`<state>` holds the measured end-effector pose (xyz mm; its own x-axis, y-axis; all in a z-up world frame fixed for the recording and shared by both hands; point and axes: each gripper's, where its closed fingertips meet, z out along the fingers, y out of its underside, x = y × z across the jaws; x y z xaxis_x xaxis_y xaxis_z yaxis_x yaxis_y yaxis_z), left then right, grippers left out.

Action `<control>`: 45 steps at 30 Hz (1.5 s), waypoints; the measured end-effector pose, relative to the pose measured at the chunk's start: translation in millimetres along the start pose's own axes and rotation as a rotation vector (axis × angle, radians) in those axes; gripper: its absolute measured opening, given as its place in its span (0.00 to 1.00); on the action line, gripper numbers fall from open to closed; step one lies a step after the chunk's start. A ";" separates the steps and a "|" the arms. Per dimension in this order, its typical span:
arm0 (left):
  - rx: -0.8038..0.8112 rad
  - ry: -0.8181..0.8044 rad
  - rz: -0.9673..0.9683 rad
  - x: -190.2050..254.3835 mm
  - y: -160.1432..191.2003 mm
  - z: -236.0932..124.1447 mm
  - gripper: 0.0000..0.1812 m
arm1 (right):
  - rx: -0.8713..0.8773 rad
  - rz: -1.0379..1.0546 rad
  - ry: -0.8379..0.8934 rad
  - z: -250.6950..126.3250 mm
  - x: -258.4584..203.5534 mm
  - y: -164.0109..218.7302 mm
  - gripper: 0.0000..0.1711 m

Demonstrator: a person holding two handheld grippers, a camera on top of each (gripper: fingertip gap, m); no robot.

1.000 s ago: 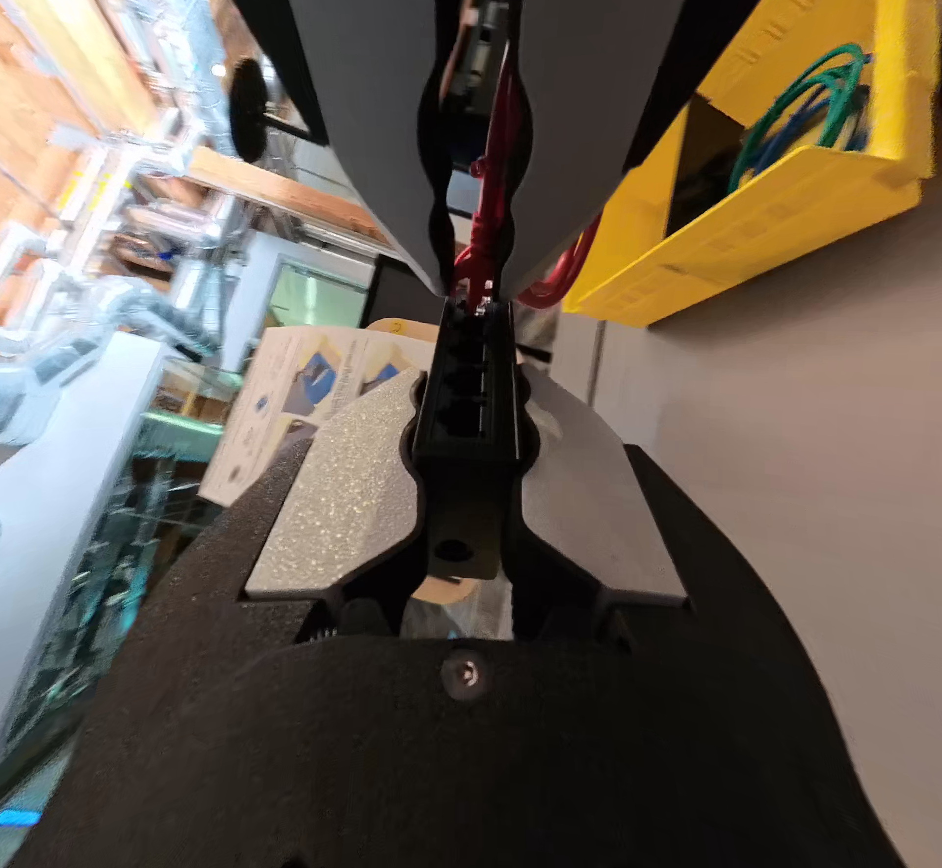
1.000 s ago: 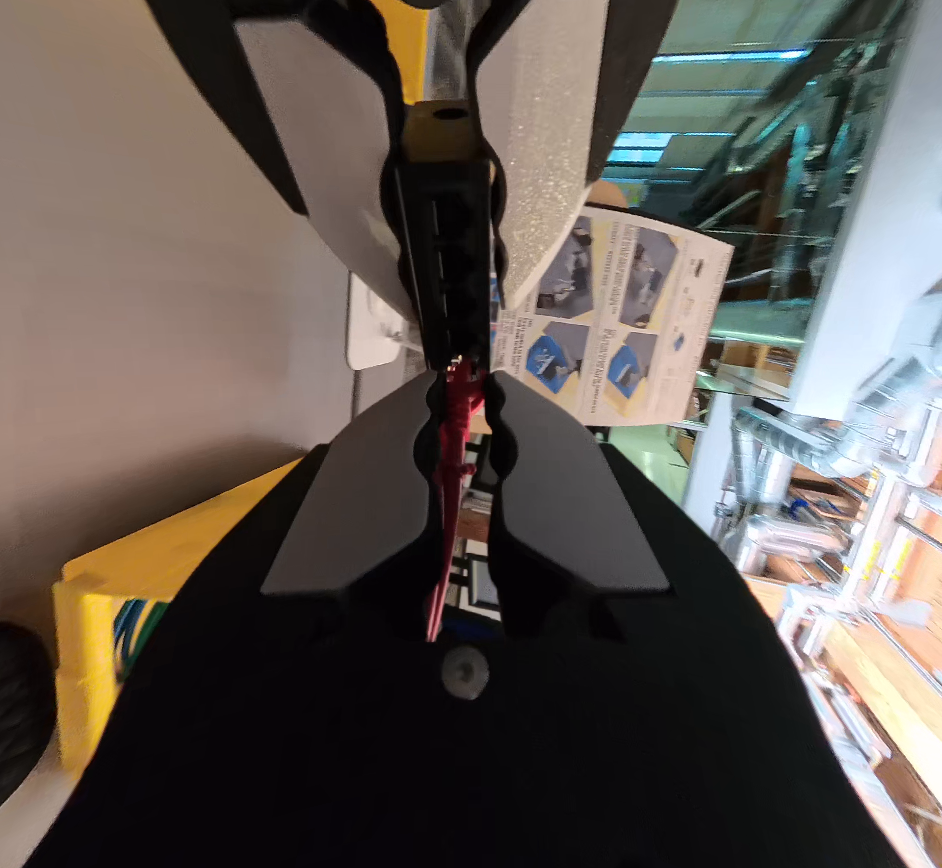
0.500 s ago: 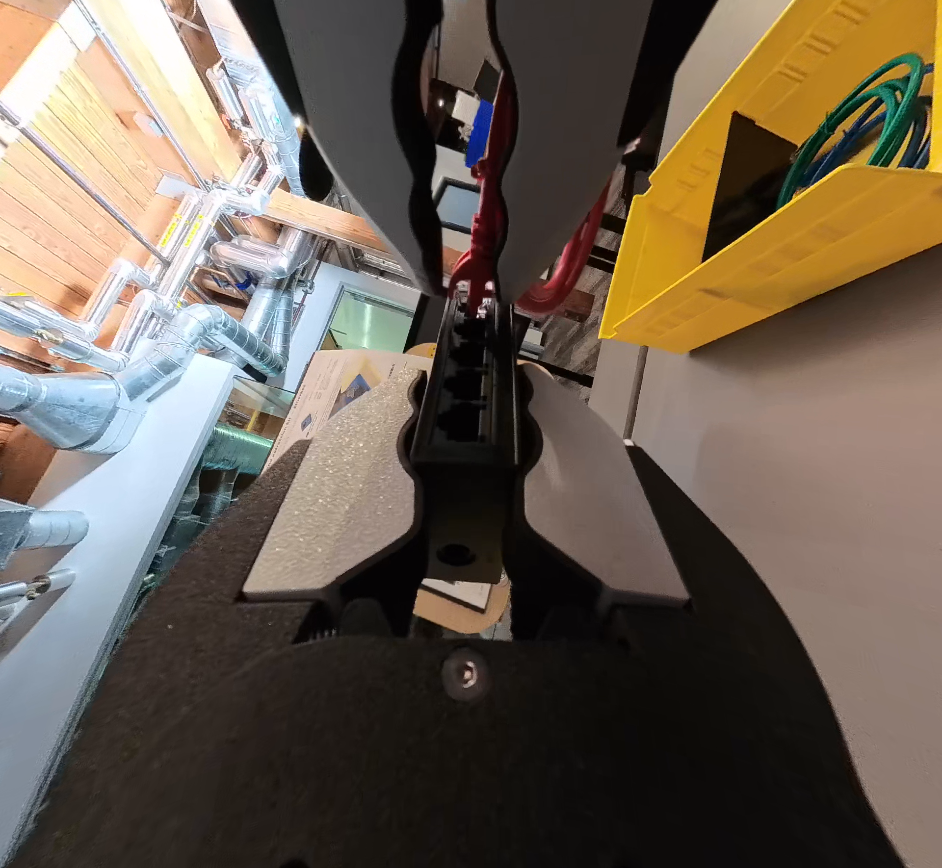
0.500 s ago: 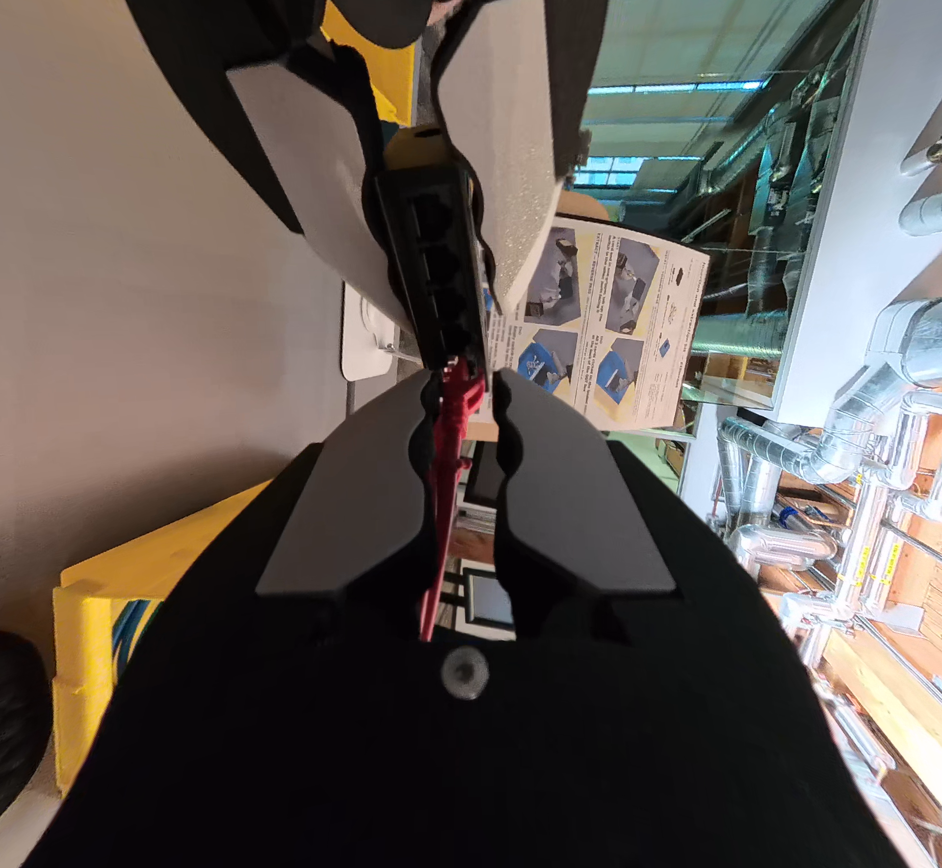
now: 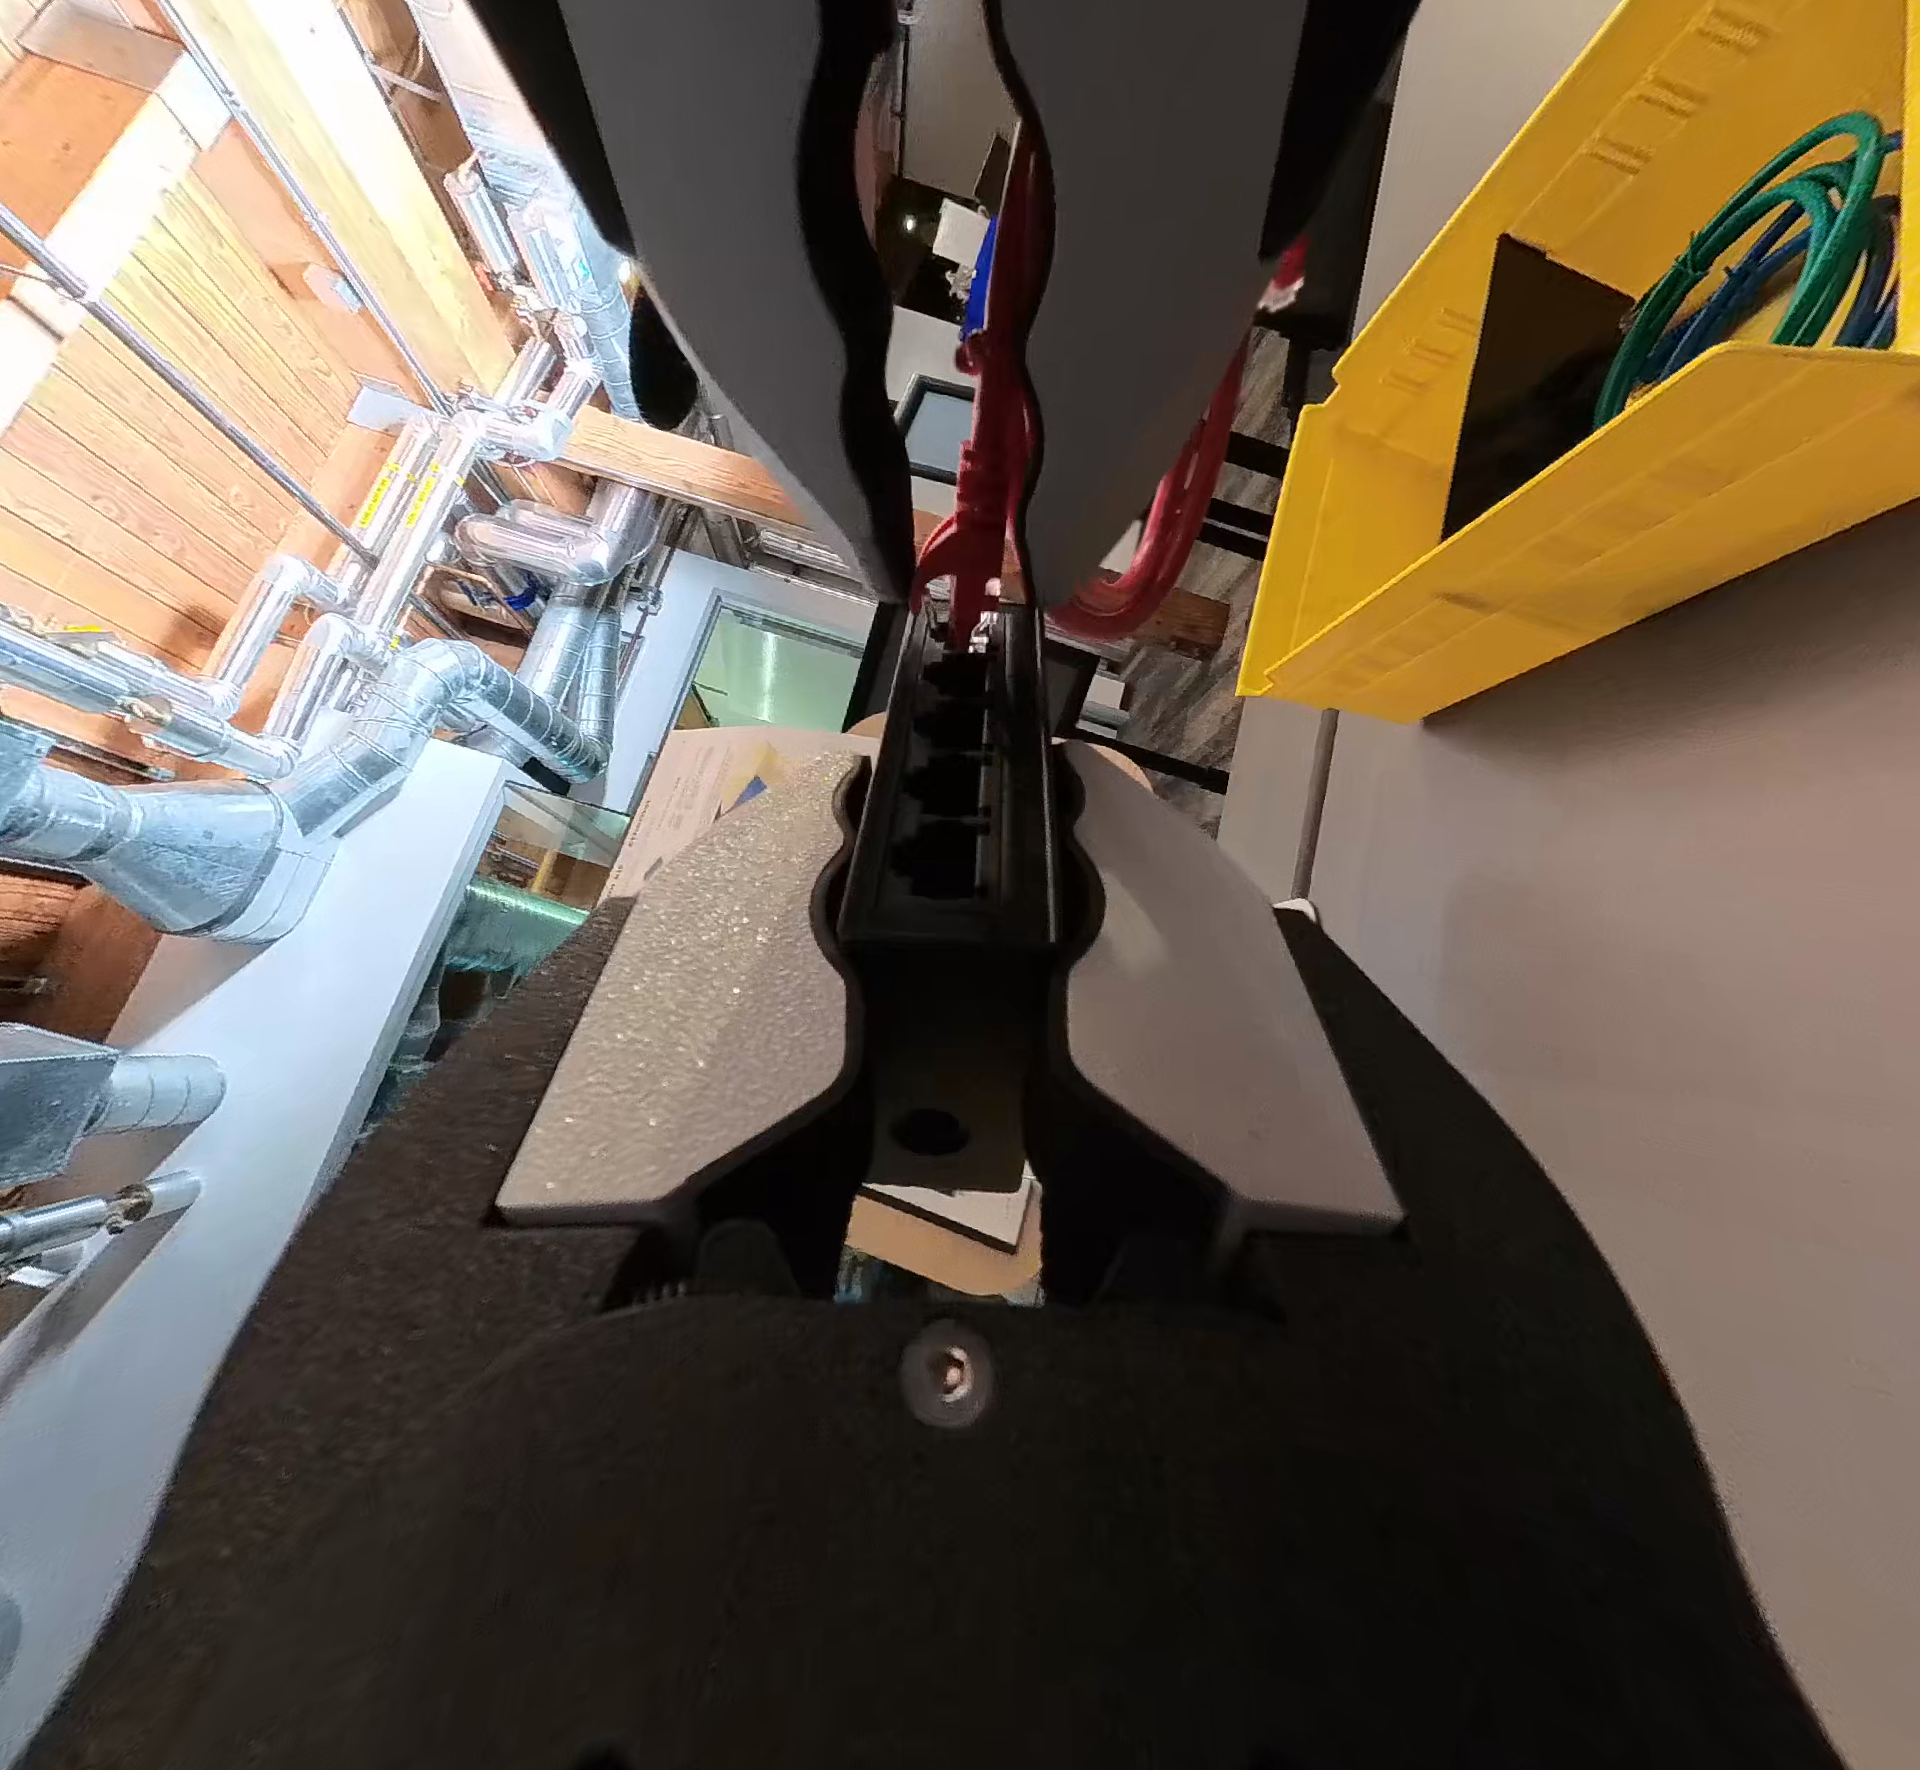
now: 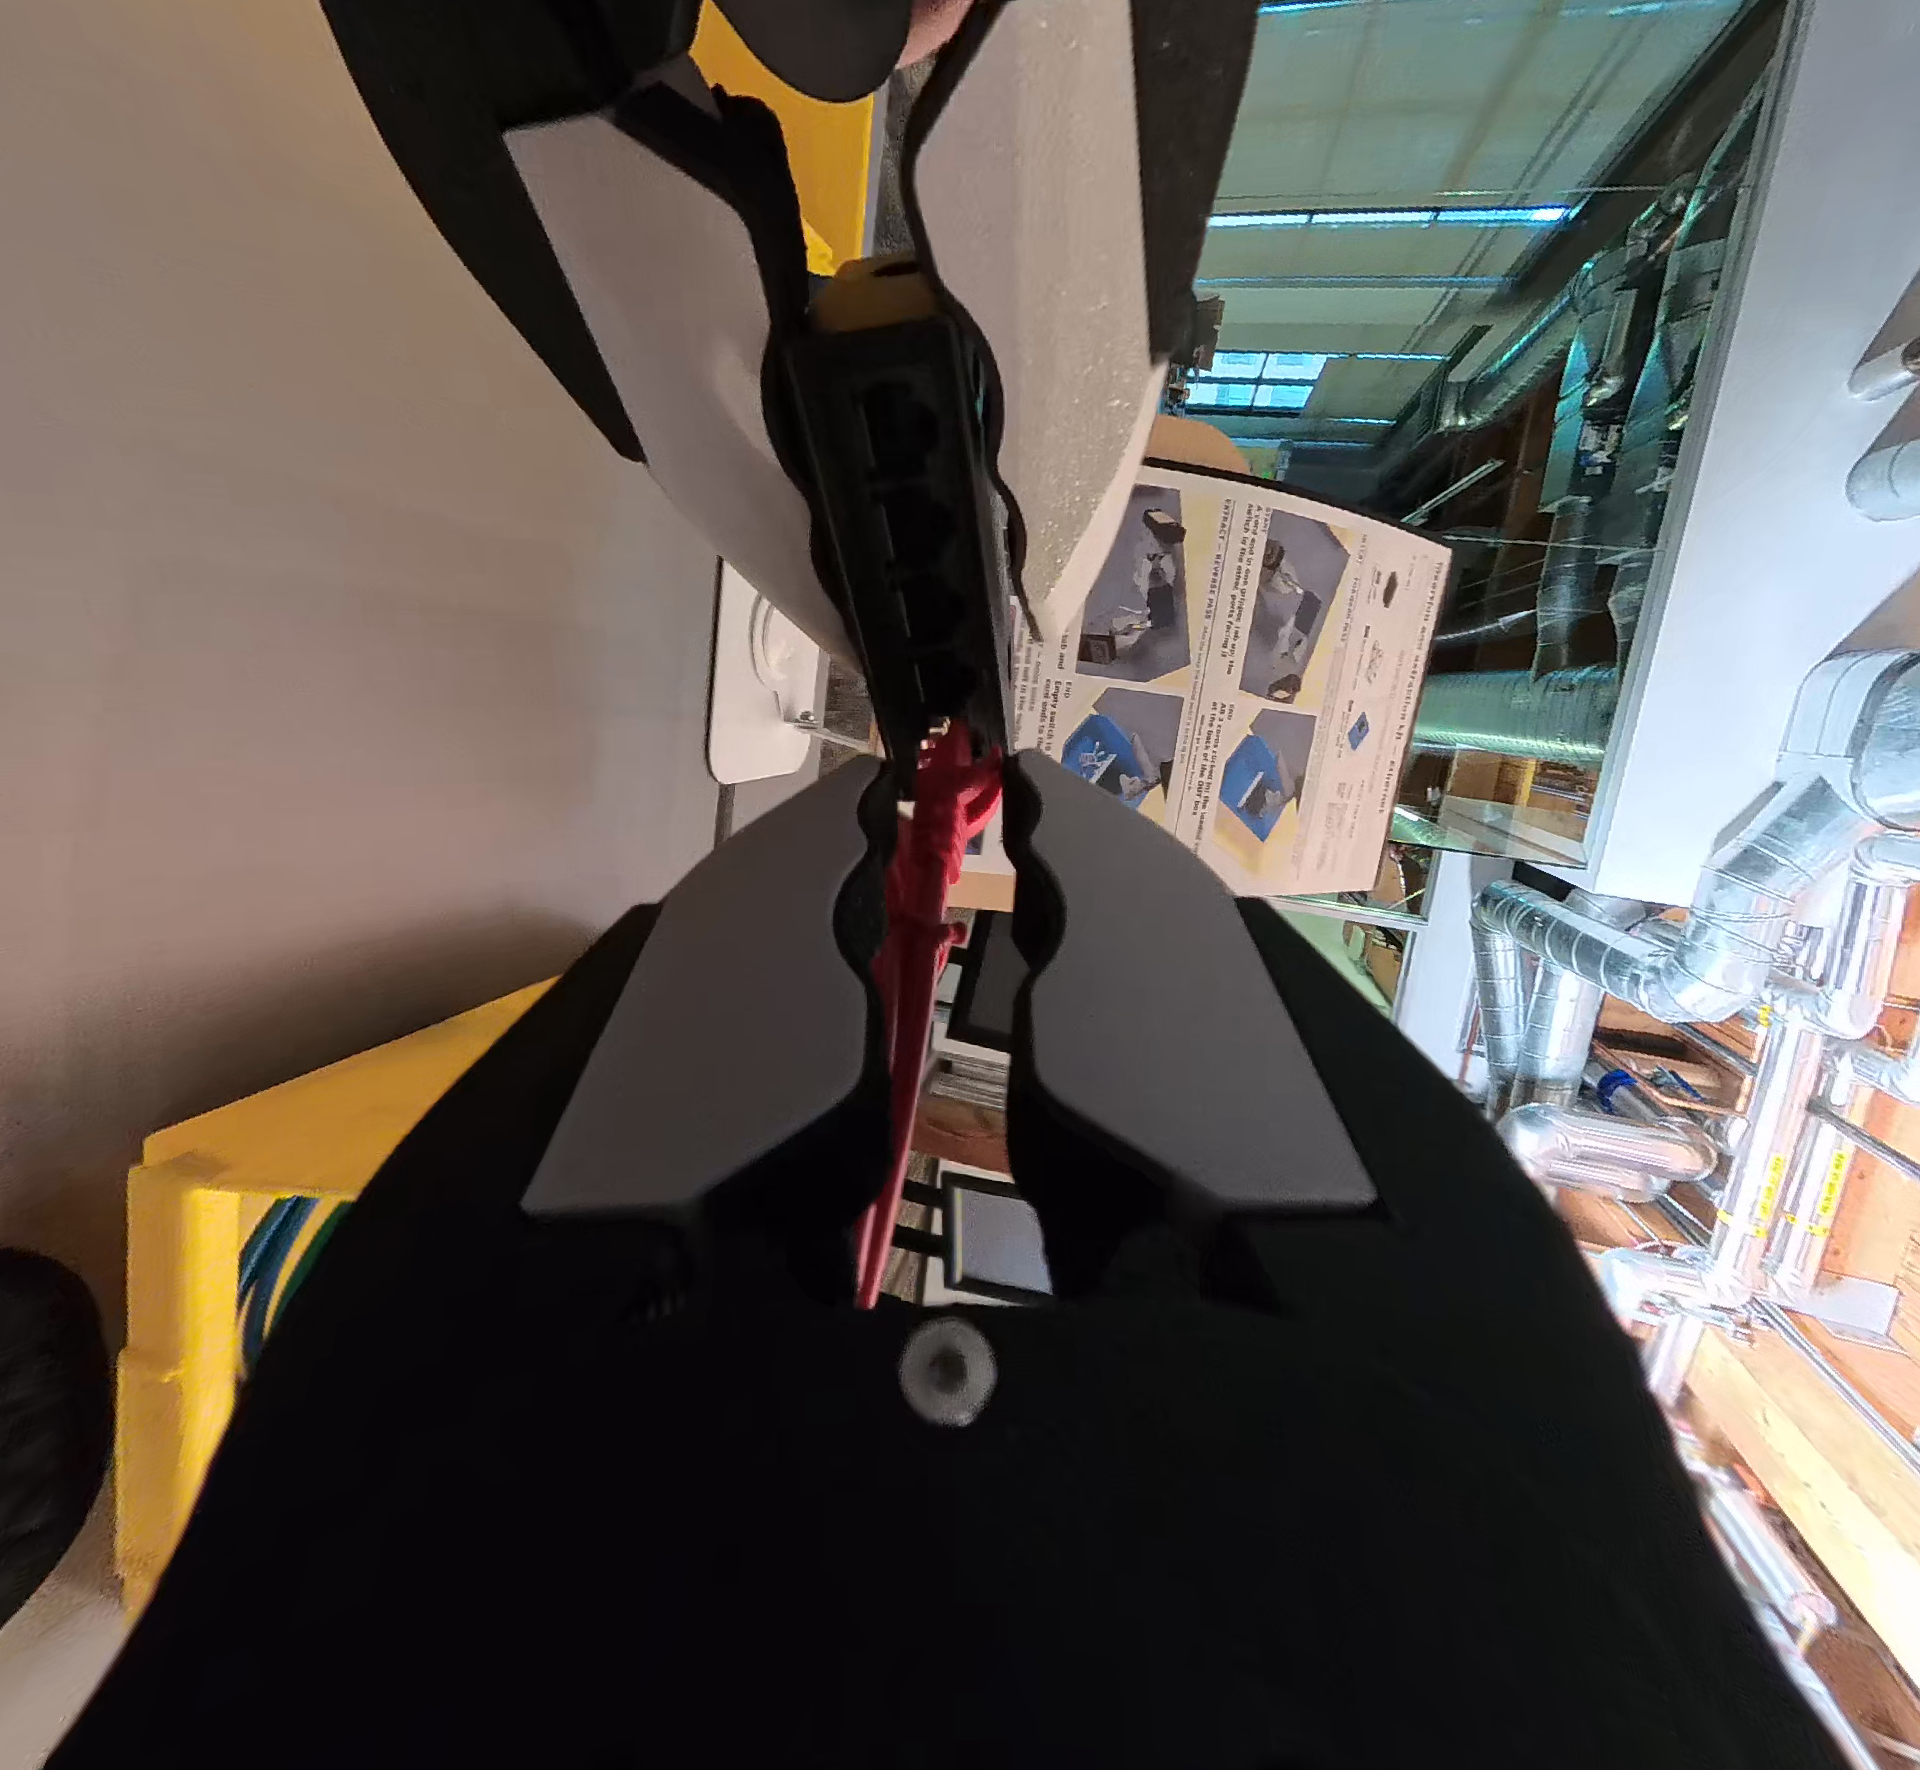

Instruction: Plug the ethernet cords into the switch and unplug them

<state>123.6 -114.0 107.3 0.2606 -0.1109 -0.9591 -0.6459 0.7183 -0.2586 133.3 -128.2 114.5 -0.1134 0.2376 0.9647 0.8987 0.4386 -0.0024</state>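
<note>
Both grippers tilted (perhaps); switch (image 5: 956,847) clamped.

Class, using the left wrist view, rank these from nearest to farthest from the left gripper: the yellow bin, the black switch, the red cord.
1. The switch: clamped between the left gripper fingers.
2. The red cord: just past the switch's far end, held by the right gripper.
3. The yellow bin: off to the right, on the table.
</note>
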 end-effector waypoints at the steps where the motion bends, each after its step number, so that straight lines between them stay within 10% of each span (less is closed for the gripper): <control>1: 0.000 -0.007 0.009 -0.6 -0.1 -0.3 0.18 | -0.002 -0.009 0.004 0.1 0.4 -0.2 0.11; 20: 0.019 -0.085 0.010 -16.2 -3.2 -7.5 0.18 | -0.026 0.153 -0.146 -3.6 15.9 -15.0 0.05; 45: 0.058 0.031 -0.109 -17.0 -8.3 -12.7 0.17 | -0.100 -0.175 -0.052 -5.4 18.7 -8.6 0.10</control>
<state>115.4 -126.8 124.2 0.3038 -0.2108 -0.9291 -0.5721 0.7395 -0.3548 125.8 -132.2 134.0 -0.2912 0.2105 0.9332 0.9005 0.3898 0.1930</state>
